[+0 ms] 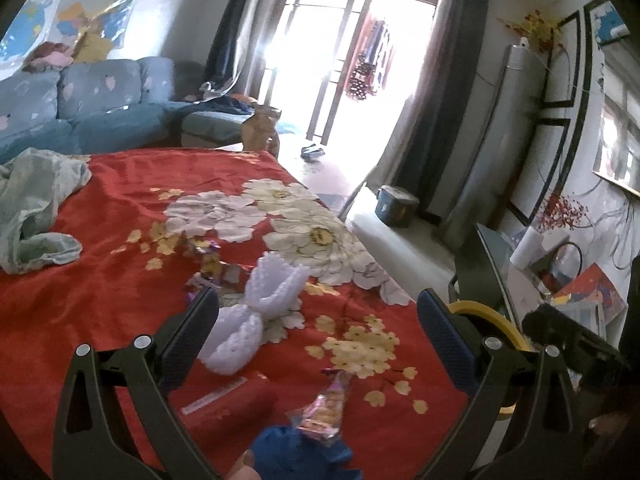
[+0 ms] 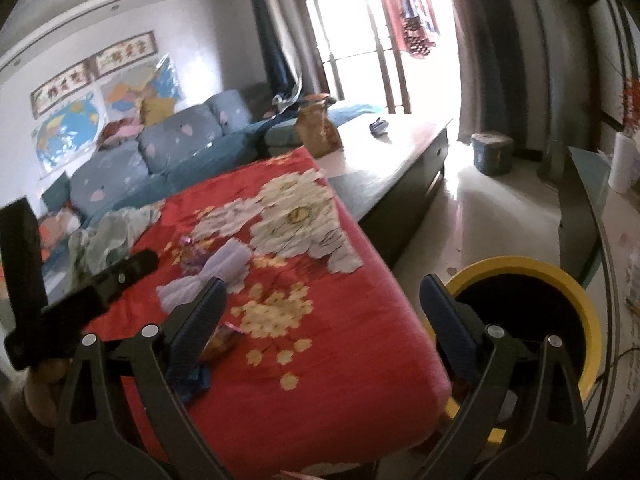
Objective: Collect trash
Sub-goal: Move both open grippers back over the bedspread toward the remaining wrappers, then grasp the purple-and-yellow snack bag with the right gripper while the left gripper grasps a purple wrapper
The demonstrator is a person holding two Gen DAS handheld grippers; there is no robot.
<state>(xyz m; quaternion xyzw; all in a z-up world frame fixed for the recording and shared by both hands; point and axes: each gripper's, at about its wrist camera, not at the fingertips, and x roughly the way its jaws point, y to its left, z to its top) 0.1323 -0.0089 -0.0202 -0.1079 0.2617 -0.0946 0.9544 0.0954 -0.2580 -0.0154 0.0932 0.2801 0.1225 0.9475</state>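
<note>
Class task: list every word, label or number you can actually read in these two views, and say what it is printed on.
None can be read.
Framed scrolls on the wall: large characters, too blurred.
Wall maps: no legible labels.
Snack wrapper on the red cloth: print too small.

A home living room: a blue sofa, wall maps, curtains by a balcony door, and a flowered red cloth.
</note>
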